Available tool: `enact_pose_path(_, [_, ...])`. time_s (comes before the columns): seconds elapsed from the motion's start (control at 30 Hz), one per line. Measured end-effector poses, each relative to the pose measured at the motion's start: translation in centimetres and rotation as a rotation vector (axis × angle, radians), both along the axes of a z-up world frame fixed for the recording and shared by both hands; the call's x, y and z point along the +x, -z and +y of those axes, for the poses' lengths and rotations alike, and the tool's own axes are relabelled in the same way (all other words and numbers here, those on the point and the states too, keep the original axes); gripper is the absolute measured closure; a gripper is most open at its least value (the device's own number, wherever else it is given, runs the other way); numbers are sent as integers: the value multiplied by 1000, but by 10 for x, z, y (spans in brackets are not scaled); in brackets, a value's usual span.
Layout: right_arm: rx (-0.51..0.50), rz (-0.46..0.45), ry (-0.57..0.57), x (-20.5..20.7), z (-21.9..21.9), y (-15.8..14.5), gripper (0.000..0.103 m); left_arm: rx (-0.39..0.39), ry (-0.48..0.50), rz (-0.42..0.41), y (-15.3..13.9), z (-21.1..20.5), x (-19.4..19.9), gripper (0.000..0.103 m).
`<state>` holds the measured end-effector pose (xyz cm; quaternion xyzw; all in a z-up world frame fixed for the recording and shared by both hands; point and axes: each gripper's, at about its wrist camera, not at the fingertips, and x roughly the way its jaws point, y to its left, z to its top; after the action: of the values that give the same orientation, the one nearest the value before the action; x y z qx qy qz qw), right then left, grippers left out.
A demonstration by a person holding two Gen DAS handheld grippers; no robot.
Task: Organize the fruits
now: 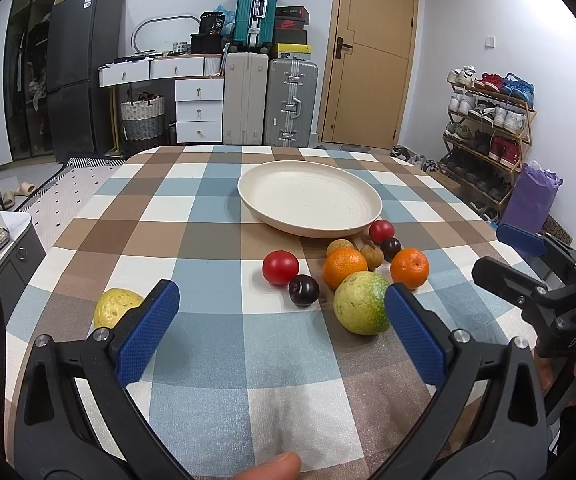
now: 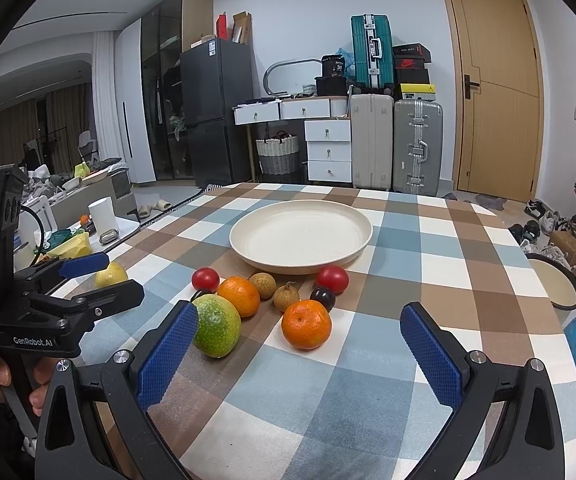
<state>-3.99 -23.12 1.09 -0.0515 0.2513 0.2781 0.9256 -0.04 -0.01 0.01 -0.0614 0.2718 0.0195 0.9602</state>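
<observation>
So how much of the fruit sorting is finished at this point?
Nothing looks done yet: the round cream plate is bare, and every fruit lies on the checked tablecloth, including the nearest orange mandarin and the green-yellow citrus. Both the left gripper and right gripper are open, holding nothing. All the moving remains.

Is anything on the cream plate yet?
No. The cream plate holds no fruit in either view; its whole inner surface shows. The fruits, like the nearest orange, sit on the checked tablecloth in front. Under the plate is hidden.
</observation>
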Motion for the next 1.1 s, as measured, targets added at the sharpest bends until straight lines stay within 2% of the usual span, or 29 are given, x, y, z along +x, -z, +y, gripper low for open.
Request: enact_pose_path(1.1, [2, 8, 5, 2, 2, 0, 0, 3, 0, 0, 0, 0, 0, 1])
